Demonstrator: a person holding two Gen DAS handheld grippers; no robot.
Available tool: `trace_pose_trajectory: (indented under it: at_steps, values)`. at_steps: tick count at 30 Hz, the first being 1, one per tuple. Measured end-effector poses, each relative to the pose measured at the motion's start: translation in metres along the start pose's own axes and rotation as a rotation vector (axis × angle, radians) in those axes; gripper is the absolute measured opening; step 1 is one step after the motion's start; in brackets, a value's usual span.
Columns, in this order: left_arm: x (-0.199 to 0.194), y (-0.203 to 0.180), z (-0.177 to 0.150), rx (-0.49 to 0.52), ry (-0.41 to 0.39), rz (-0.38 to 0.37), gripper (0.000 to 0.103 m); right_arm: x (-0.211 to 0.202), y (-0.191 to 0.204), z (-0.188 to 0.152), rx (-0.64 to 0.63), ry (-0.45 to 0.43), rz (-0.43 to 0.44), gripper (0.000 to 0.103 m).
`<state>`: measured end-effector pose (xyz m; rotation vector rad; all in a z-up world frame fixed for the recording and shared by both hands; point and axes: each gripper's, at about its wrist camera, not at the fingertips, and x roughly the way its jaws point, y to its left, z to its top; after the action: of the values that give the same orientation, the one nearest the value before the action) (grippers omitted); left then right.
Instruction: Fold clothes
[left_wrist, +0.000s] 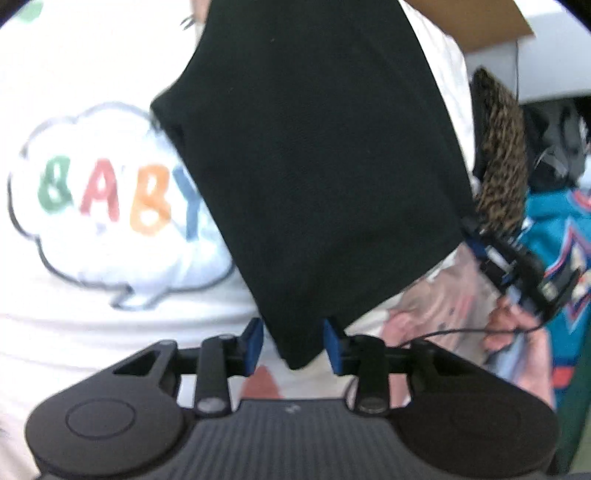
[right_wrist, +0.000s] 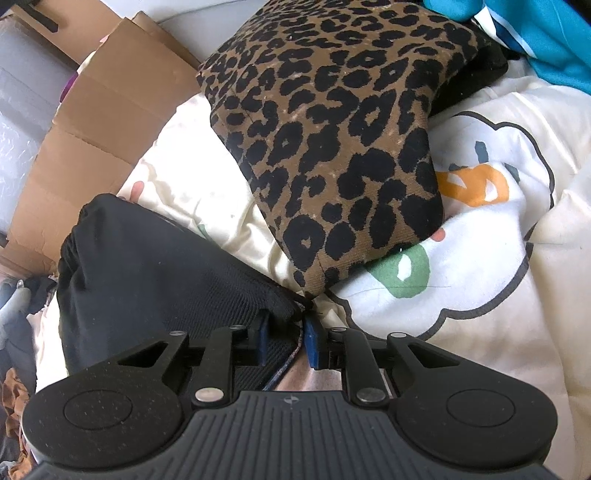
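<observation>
The soft black knit garment (left_wrist: 317, 166) stretches toward twelve o'clock from the left gripper (left_wrist: 293, 345), whose half-open fingers straddle its corner; the right gripper (right_wrist: 284, 341) pinches another corner.

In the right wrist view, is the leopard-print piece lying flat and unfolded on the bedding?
No: the leopard-print piece lies folded into a compact block on the white printed bedding.

White quilt (right_wrist: 480, 258) with cloud print; leopard-print garment (right_wrist: 332, 129), black garment (right_wrist: 147, 266) on it.
</observation>
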<state>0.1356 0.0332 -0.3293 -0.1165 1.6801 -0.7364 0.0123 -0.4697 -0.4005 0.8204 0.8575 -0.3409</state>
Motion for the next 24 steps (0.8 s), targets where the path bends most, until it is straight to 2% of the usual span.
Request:
trace_pose_trajectory:
  at_steps: [2,5,9,11,13,19,24]
  values:
    - [0.002,0.010,-0.006,-0.056,-0.027,-0.047,0.045,-0.001,-0.002,-0.001,0.003,-0.005,0.009,0.024]
    - [0.010,0.023,-0.013,-0.120,-0.047,-0.101,0.046,-0.001,-0.004,-0.002,0.004,-0.005,0.020,0.024]
    - [0.019,0.032,-0.019,-0.140,-0.056,-0.124,0.048,-0.001,-0.005,-0.001,-0.007,-0.002,0.027,0.024]
    - [0.016,0.039,-0.020,-0.183,-0.079,-0.140,0.052,-0.001,-0.005,-0.001,-0.013,-0.001,0.029,0.024]
    - [0.014,0.046,-0.021,-0.232,-0.107,-0.160,0.052,-0.001,-0.005,-0.001,-0.015,-0.002,0.031,0.024]
    - [0.020,0.056,-0.022,-0.282,-0.183,-0.254,0.051,-0.001,-0.004,0.000,-0.026,0.001,0.031,0.024]
    - [0.017,0.061,-0.020,-0.298,-0.191,-0.309,0.047,-0.001,-0.002,0.001,-0.042,0.006,0.025,0.024]
